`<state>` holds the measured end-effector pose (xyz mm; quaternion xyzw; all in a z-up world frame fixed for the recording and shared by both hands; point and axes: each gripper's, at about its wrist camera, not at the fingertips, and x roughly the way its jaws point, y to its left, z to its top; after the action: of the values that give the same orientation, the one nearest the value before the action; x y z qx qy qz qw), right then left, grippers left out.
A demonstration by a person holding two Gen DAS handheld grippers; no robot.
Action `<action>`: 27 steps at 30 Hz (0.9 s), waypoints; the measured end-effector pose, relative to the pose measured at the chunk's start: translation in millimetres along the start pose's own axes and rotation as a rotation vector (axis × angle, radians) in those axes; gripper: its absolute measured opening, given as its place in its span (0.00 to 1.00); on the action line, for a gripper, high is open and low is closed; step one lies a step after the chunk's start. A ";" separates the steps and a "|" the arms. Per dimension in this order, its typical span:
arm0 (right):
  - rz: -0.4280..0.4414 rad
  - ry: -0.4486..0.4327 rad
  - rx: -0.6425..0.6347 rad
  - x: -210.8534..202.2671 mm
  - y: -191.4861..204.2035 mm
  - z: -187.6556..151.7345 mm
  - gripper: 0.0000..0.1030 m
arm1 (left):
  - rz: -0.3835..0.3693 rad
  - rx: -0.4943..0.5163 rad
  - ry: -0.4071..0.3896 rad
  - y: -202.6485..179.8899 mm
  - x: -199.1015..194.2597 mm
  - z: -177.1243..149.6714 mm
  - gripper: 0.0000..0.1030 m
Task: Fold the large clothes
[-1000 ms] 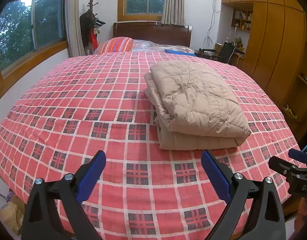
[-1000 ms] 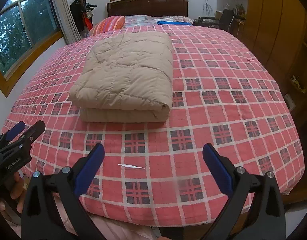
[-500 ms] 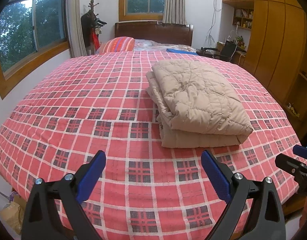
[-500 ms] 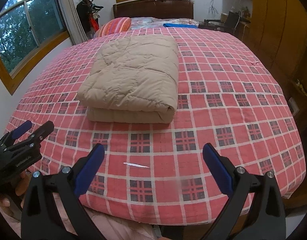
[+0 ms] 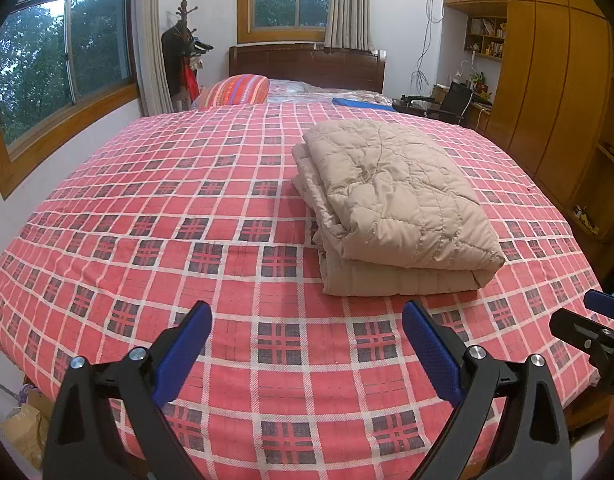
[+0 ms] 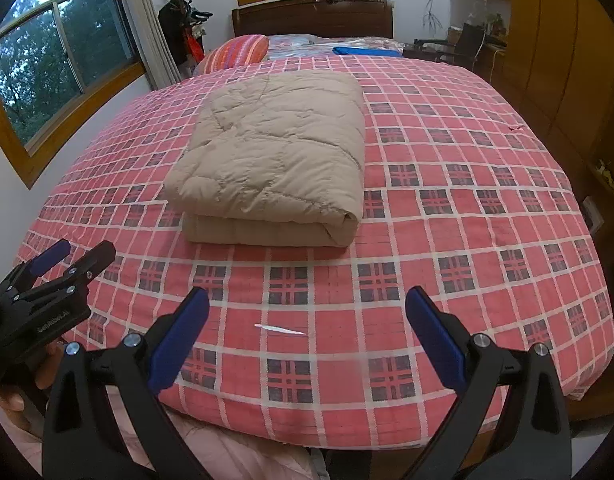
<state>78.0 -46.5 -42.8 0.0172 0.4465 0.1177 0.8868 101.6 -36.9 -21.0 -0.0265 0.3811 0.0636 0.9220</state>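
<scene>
A beige quilted padded garment (image 5: 391,200) lies folded into a thick rectangle on the red plaid bed cover (image 5: 167,208), right of centre in the left wrist view and left of centre (image 6: 275,160) in the right wrist view. My left gripper (image 5: 307,316) hangs open above the bed's near edge, well short of the bundle, with nothing between its blue pads. My right gripper (image 6: 309,300) is likewise open and empty, back from the bundle. Each gripper shows at the other view's edge: the right one (image 5: 595,320), the left one (image 6: 63,260) held by a hand.
A striped pillow (image 5: 239,89) and a blue item (image 5: 363,103) lie near the wooden headboard (image 5: 307,66). A wooden wardrobe (image 5: 555,92) stands on the right, windows and a coat rack (image 5: 183,60) on the left. A small white scrap (image 6: 281,329) lies on the cover.
Both grippers have drawn back and risen a little from the bed, so the folded garment sits farther away. The garment itself has not moved. Both stay open.
</scene>
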 end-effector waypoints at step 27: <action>0.011 -0.010 -0.008 -1.8 5.0 -0.7 0.95 | -0.001 0.001 -0.001 0.0 0.2 -0.3 0.93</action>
<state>75.5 -42.2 -41.2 0.0166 0.4414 0.1242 0.8885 101.5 -36.9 -21.4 -0.0264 0.3809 0.0630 0.9221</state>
